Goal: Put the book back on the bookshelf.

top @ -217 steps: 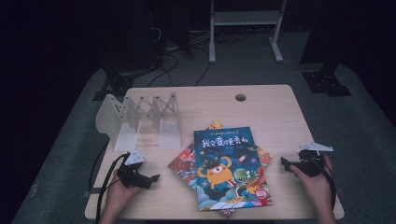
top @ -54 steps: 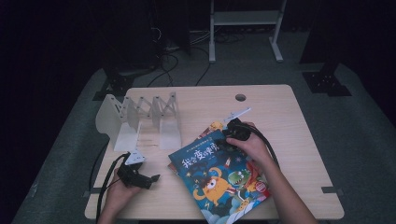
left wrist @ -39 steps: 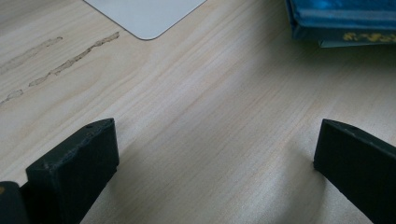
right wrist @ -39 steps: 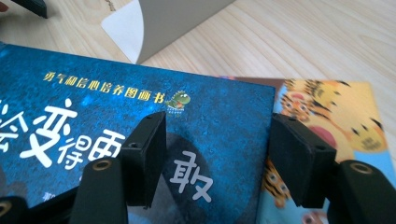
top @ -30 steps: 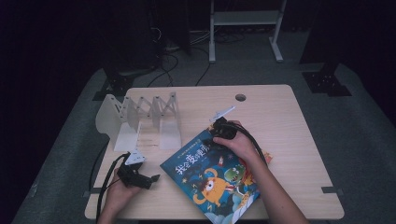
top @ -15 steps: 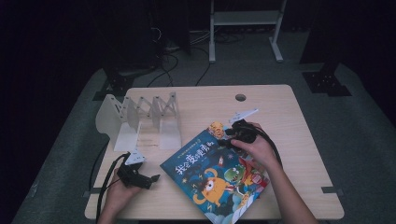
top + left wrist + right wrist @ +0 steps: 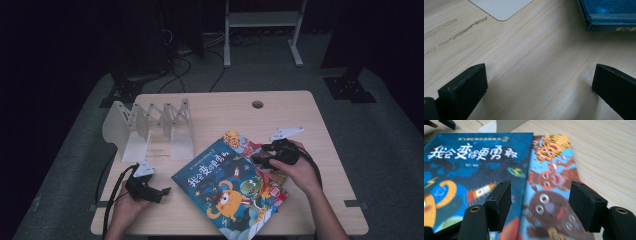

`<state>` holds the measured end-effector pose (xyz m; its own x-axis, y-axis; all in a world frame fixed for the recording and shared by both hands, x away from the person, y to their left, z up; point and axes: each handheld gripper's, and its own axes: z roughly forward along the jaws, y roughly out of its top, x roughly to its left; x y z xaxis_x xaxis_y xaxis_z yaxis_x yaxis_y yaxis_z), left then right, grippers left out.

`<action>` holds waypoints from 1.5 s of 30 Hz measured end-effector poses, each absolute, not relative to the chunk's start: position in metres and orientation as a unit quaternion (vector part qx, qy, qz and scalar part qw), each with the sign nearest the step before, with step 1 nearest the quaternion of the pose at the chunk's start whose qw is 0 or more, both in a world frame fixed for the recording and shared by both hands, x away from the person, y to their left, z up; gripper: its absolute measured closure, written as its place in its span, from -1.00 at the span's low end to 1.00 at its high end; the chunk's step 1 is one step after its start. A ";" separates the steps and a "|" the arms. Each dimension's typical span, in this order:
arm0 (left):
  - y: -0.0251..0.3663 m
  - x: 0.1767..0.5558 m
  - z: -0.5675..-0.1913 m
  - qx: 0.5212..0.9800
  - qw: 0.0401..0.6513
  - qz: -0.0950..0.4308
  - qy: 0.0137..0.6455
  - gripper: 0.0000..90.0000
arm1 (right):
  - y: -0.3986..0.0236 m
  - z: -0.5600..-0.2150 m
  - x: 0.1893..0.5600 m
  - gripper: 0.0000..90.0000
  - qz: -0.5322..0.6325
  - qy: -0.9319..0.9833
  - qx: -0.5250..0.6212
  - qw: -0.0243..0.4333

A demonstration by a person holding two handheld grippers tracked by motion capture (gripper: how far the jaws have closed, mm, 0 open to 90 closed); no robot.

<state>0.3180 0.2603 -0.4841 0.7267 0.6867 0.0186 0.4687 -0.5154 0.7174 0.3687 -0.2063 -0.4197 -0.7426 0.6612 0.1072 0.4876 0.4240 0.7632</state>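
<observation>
Item 1: blue picture book (image 7: 225, 192), hardcover, top of a stack of 2. Lying flat on the near middle of the table (image 7: 310, 115), turned askew so that its long axis runs from upper left to lower right in the high view; 1 corner pointing toward the rack, the opposite corner close to the near table edge.

Item 2: orange picture book (image 7: 245, 142), beneath the blue one, showing past its far and right edges; monster-pattern cover.

Item 3: right gripper (image 7: 260, 159), over the far right edge of the stack. Jaws partly spread and just been opening, nothing between the pads; in the right gripper view (image 7: 540, 202), 1 jaw above the blue cover, the other above the orange cover, the seam between both covers running up the gap. Nearer of the 2 grippers by far.

Item 4: left gripper (image 7: 162, 192), low on the table left of the stack, jaws wide, holding nothing; in the left gripper view (image 7: 537, 85), bare wood between them, blue book's corner ahead to the upper right, apart.

Item 5: white folding rack (image 7: 150, 125), far left, upright, every slot vacant. Probable destination, judging by layout.
</observation>
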 end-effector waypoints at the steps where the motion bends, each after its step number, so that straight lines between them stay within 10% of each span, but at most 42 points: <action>1: 0.260 0.318 -0.484 0.857 0.359 0.152 0.337 -1.00 | -0.214 -0.419 0.365 -0.28 0.413 0.834 0.349 0.108; 45: 0.260 0.318 -0.484 0.857 0.359 0.152 0.337 -1.00 | -0.289 -0.452 0.268 -0.50 0.388 0.831 0.379 0.125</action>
<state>0.3180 0.2603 -0.4841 0.7271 0.6863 0.0182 0.4687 -0.5155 0.7174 0.2684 -0.2894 -0.4518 -0.6814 0.7268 0.0866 0.5333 0.4121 0.7388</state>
